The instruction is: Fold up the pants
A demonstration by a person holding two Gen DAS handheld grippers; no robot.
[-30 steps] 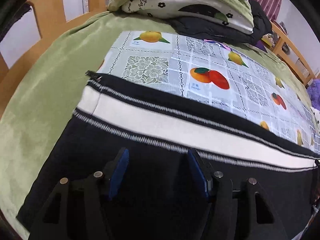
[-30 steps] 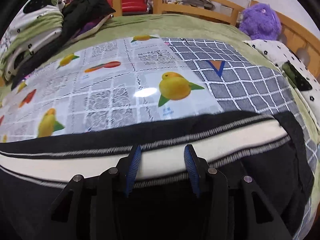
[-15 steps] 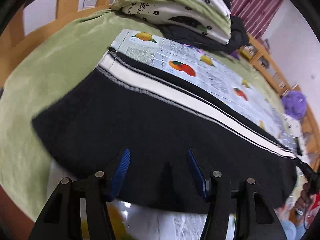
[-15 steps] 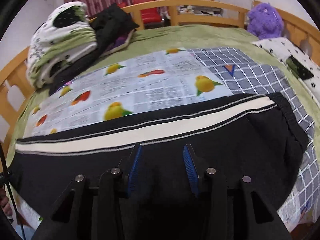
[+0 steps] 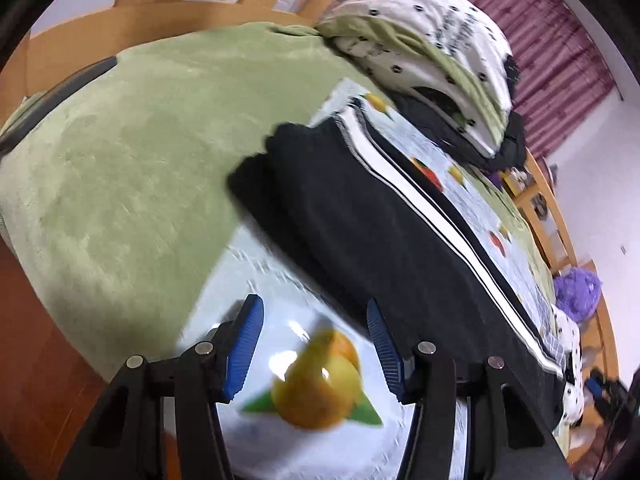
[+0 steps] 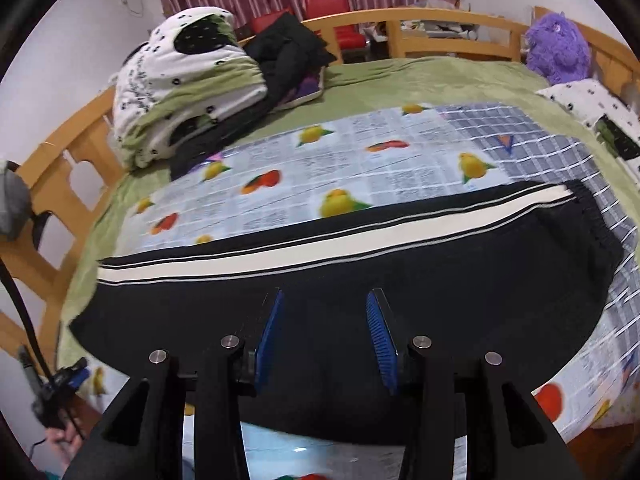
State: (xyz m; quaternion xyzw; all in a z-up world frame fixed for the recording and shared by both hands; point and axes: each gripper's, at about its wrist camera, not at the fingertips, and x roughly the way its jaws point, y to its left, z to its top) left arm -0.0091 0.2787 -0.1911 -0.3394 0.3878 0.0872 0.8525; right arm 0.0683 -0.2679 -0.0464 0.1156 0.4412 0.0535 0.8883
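Note:
Black pants (image 6: 400,280) with a white side stripe lie folded lengthwise across the fruit-printed sheet (image 6: 360,148) on the bed. The waistband is at the right and the leg ends at the left. My right gripper (image 6: 324,338) hovers over the pants' near edge, open, with nothing between its blue pads (image 6: 380,340). In the left wrist view the pants (image 5: 380,220) run away to the upper right. My left gripper (image 5: 316,344) is off their leg end, above the bare sheet (image 5: 320,380). Its jaws are closing with nothing between them.
A folded white and green quilt (image 6: 180,80) and a black jacket (image 6: 288,52) are piled at the bed's far left. A purple plush toy (image 6: 556,48) sits by the wooden rail (image 6: 440,24). A checked cloth (image 6: 540,148) lies under the waistband. A green blanket (image 5: 120,160) covers the bed.
Both grippers have drawn back from the pants. The left one swung past the leg end and is now over the bare sheet, rolled. The right one rose, so the whole pants show.

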